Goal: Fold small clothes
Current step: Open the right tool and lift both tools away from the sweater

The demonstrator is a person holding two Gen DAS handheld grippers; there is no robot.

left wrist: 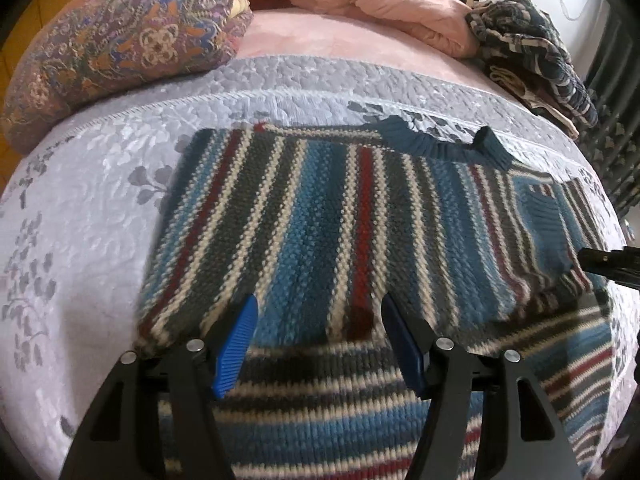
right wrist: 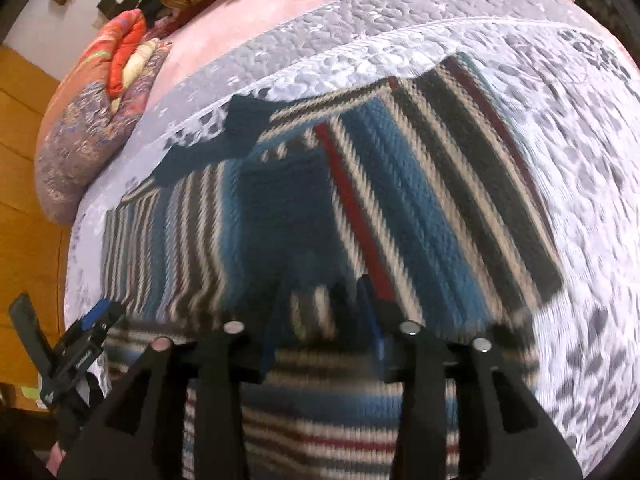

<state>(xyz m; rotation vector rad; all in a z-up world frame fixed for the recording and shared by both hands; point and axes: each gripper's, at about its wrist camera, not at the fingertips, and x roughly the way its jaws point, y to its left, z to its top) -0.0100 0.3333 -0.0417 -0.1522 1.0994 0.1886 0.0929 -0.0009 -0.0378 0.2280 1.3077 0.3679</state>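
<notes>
The fold looked to be partly made. The striped sweater [left wrist: 320, 216] lay spread on the bed's grey quilted cover [left wrist: 80, 216], its dark ribbed collar [left wrist: 448, 142] at the far edge. One sleeve [left wrist: 560, 216] appeared already folded in across the body on the right-hand side, its stripes running crosswise to those of the chest. The near part of the garment ran under both grippers with its stripes turned sideways, which suggested the hem end was being raised or brought over; the final fold toward the collar seemed still to be done, and the piece was not yet a compact bundle.

The left gripper [left wrist: 320, 344] sat low over the near edge of the knit, its blue-padded jaws standing well apart, with fabric between them but not pinched. The right gripper [right wrist: 320, 320] hovered at the same near edge; its view was smeared by motion, and the jaws seemed apart, with a strip of knit between them, though whether they gripped it could not be told.

The sweater was a thick, coarse knit in blue, cream, dark grey and red stripes. A patterned pillow [left wrist: 120, 48] and pink bedding [left wrist: 400, 4] lay well beyond it.
</notes>
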